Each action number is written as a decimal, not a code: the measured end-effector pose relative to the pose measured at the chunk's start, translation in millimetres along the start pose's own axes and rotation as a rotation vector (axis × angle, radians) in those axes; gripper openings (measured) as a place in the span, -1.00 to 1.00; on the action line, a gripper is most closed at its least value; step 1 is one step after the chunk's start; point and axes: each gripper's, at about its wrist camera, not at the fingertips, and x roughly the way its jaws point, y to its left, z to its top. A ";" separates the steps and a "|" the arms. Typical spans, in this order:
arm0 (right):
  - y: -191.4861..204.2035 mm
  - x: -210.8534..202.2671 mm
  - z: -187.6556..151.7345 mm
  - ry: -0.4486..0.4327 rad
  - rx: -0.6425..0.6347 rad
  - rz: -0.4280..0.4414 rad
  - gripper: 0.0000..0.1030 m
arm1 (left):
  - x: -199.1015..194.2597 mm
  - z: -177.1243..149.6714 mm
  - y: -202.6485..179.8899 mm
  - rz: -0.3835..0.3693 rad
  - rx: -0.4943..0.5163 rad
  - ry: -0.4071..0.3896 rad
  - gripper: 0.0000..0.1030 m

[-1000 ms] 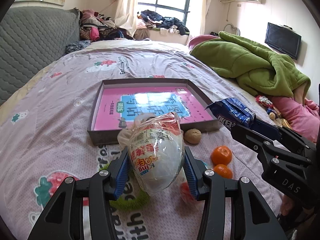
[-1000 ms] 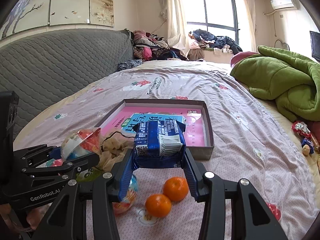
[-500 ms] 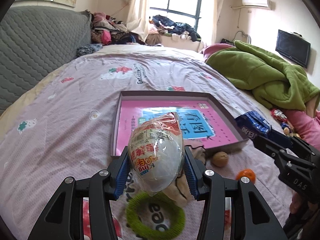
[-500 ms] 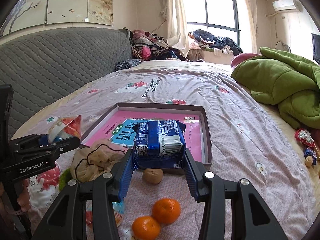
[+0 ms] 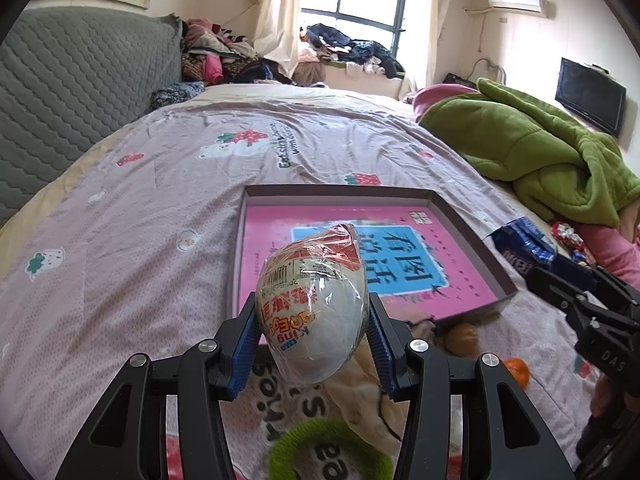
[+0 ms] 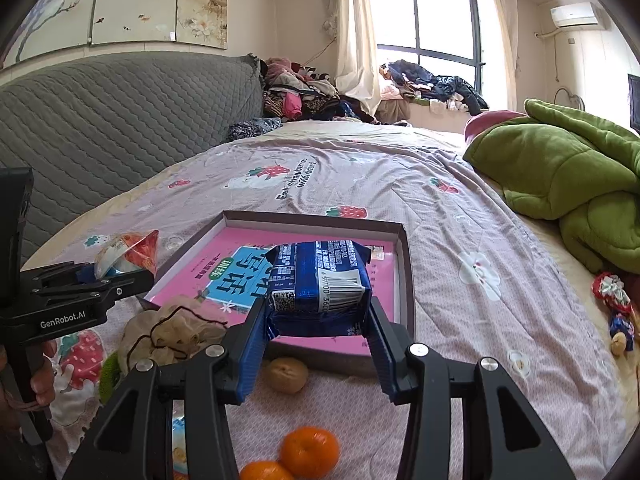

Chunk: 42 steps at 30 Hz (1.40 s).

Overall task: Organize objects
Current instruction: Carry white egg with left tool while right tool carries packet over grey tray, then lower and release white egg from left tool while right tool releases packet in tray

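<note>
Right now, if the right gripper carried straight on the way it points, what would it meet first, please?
Probably the shallow box. The right gripper, shut on the blue packet, points down over the box's near wall, so the packet would likely land on the pink floor inside, though depth is hard to judge.

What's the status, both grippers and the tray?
Left gripper shut on egg. Right gripper shut on blue pack. Tray ahead, only a pink sheet inside. Path clear.

"GenRobot.AI" is on the left gripper (image 6: 106, 276), "DAS" on the right gripper (image 5: 532, 270), and "with bears" on the bed sheet (image 6: 296, 178).
</note>
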 end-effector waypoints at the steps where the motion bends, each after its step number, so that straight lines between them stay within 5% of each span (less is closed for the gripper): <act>1: -1.0 3.0 1.1 -0.002 -0.005 -0.004 -0.08 | 2.0 0.2 1.6 0.007 -0.001 0.001 0.00; 21: -25.8 55.5 -1.7 0.104 0.037 0.023 -0.08 | 74.3 35.3 17.6 0.017 -0.078 0.111 0.00; 42: -33.6 91.6 -16.4 0.214 0.067 0.021 -0.06 | 111.1 22.4 16.1 0.002 -0.077 0.252 0.00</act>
